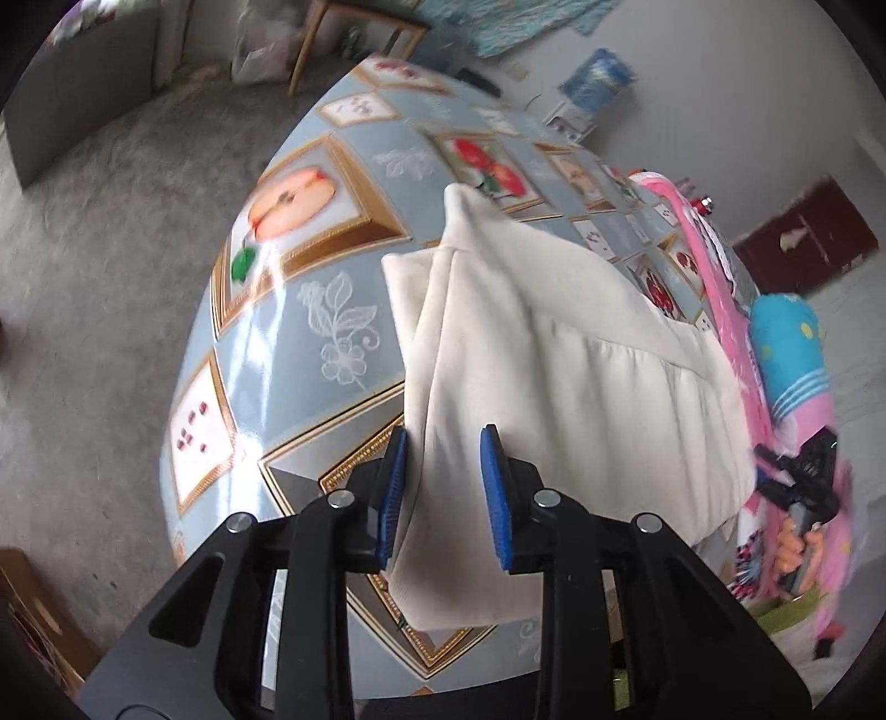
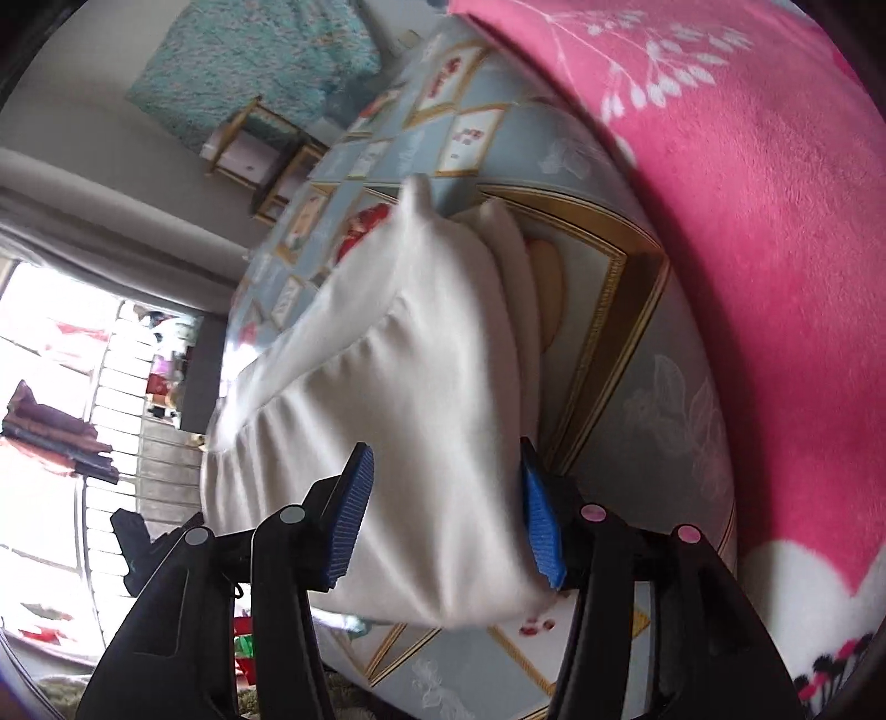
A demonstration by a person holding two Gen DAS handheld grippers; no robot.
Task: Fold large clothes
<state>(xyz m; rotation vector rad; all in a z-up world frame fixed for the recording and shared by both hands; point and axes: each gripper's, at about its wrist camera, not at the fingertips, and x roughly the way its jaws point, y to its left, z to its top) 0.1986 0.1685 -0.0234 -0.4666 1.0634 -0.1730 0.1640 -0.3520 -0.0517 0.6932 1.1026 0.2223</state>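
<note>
A cream garment [image 1: 554, 360] lies folded in a thick stack on a table covered by a blue fruit-print cloth [image 1: 310, 332]. My left gripper [image 1: 443, 487] is open over the garment's near left corner; a cloth edge runs between its blue pads, neither of which presses on it. In the right wrist view the garment [image 2: 421, 360] fills the gap between the wide-set pads of my right gripper [image 2: 443, 515], with no pinch visible. The left wrist view shows that right gripper [image 1: 797, 476], held by a hand [image 1: 797, 548], at the garment's right edge.
A pink fleece blanket [image 2: 720, 194] covers the table's right side, close to the garment. A blue and pink roll [image 1: 786, 343] lies beyond it. The table edge [image 1: 221, 310] drops to grey floor on the left. A wooden stool [image 1: 354, 33] stands far off.
</note>
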